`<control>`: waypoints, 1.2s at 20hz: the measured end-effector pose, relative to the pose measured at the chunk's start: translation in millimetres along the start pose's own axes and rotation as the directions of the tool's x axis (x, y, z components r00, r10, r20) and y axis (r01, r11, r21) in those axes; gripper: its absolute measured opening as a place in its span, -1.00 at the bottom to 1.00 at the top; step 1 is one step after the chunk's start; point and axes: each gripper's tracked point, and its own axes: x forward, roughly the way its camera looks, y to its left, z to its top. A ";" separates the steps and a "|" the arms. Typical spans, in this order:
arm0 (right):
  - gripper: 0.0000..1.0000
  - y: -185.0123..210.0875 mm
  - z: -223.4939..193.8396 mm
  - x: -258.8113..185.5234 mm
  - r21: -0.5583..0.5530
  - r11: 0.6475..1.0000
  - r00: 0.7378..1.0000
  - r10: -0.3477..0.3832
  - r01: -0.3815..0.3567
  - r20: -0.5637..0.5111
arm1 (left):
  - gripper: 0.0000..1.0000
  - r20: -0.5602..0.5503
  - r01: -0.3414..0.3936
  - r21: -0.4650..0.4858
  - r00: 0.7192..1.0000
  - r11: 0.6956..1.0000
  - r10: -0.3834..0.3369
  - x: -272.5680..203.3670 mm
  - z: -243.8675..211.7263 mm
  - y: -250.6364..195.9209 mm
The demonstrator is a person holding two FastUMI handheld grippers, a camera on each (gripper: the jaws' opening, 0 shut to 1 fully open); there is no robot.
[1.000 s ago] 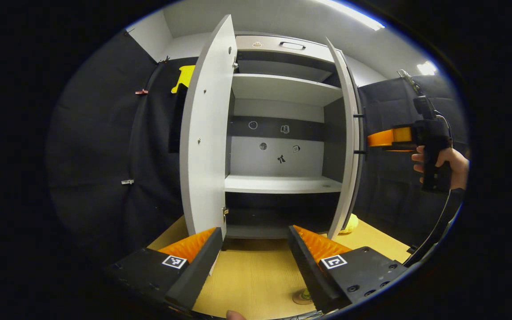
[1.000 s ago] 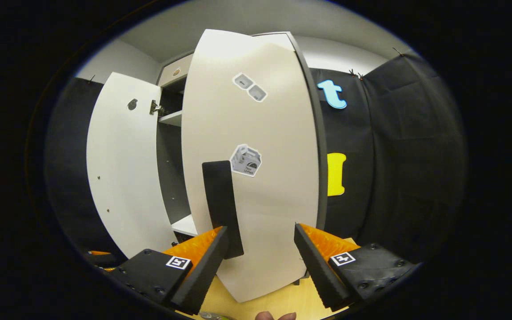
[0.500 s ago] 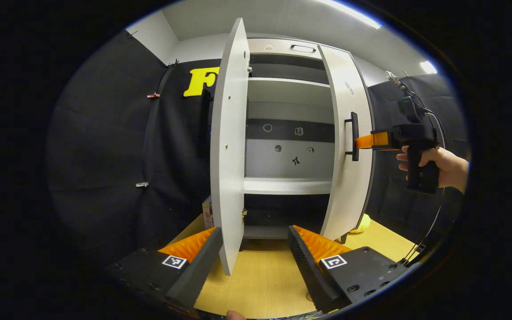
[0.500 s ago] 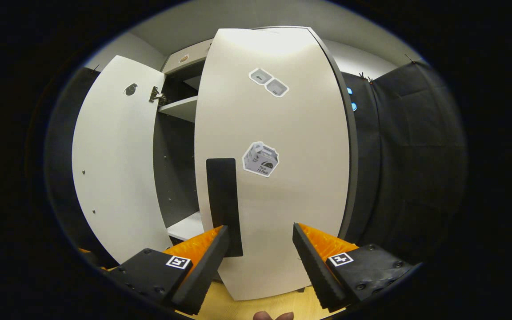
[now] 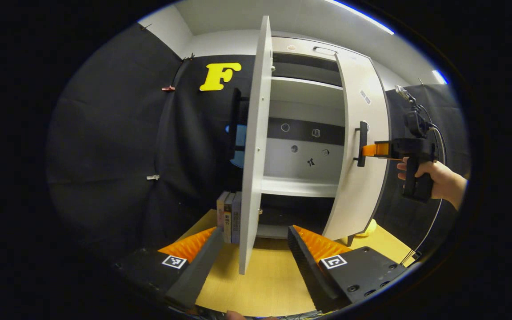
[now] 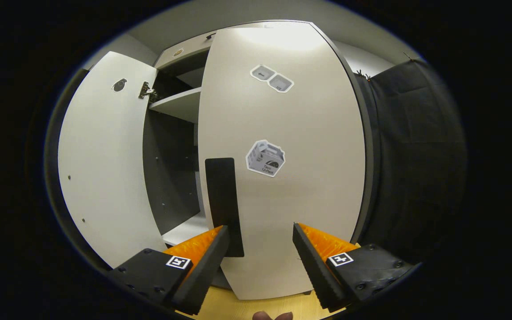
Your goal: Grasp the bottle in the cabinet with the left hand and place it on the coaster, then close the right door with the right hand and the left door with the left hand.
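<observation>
Doors of the cabinet (image 5: 302,133) both stand partly open. In the left gripper view the left door (image 5: 253,146) is seen nearly edge-on, its lower corner hanging over the worktop (image 5: 265,275) between the two fingers of the left gripper (image 5: 251,258), which is spread wide and holds nothing. Behind that door, a few books (image 5: 228,217) stand upright on the worktop against the black wall.

The right door (image 6: 282,178) is angled further inward — its dark handle (image 6: 224,204) faces outward. In the left gripper view the right gripper (image 5: 374,150) is held in a hand (image 5: 438,180) with its fingertips up against this handle (image 5: 362,143). In the right gripper view its fingers are spread apart; the left finger (image 6: 202,262) sits at the lower end of the handle and the right finger lies in front of the door's face — whether they touch, I cannot tell. Stickers (image 6: 265,158) mark the door's front.

Inside, the shelves (image 5: 300,187) hold nothing that can be made out. I cannot see the bottle or the coaster in these views. A yellow object (image 5: 366,228) lies on the worktop just behind the right door's lower corner.
</observation>
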 end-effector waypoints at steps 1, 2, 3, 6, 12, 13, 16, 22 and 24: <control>0.92 0.3 0.7 0.7 -0.007 1.000 1.000 -0.007 0.007 0.002 | 0.89 0.004 -0.014 0.015 1.000 1.000 0.014 0.8 2.6 7.1; 0.92 -0.5 1.6 0.7 -0.011 1.000 1.000 -0.016 0.016 0.004 | 0.88 0.010 -0.032 0.030 0.999 0.999 0.032 3.3 8.7 17.7; 0.92 -1.4 2.0 -1.3 -0.013 1.000 1.000 -0.027 0.027 0.003 | 0.88 0.014 -0.045 0.037 0.999 0.998 0.045 5.1 13.7 26.5; 0.93 -0.7 4.1 -15.8 0.004 0.999 0.999 -0.037 0.037 -0.001 | 0.88 0.048 -0.072 0.038 0.996 0.997 0.070 11.5 36.1 50.5; 0.92 -9.5 12.5 -68.6 0.005 0.999 0.999 -0.045 0.045 0.013 | 0.88 0.115 -0.078 0.023 0.990 0.997 0.075 38.7 83.5 82.5; 0.92 -11.1 13.9 -78.1 0.012 0.999 0.998 -0.052 0.051 0.023 | 0.88 0.128 -0.070 0.024 0.990 0.997 0.066 43.8 90.0 82.7; 0.92 -16.3 10.9 -104.0 0.016 0.998 0.998 -0.059 0.059 0.033 | 0.87 0.160 -0.052 0.034 0.986 0.998 0.046 58.9 110.6 77.5; 0.92 -37.3 -2.9 -132.7 -0.004 0.996 0.996 -0.087 0.087 -0.004 | 0.87 0.156 -0.038 0.093 0.987 0.995 0.023 82.0 118.4 58.4; 0.92 -46.4 -5.0 -141.2 -0.005 0.995 0.995 -0.097 0.097 -0.011 | 0.84 0.160 -0.047 0.109 0.987 0.993 0.029 82.3 121.2 55.2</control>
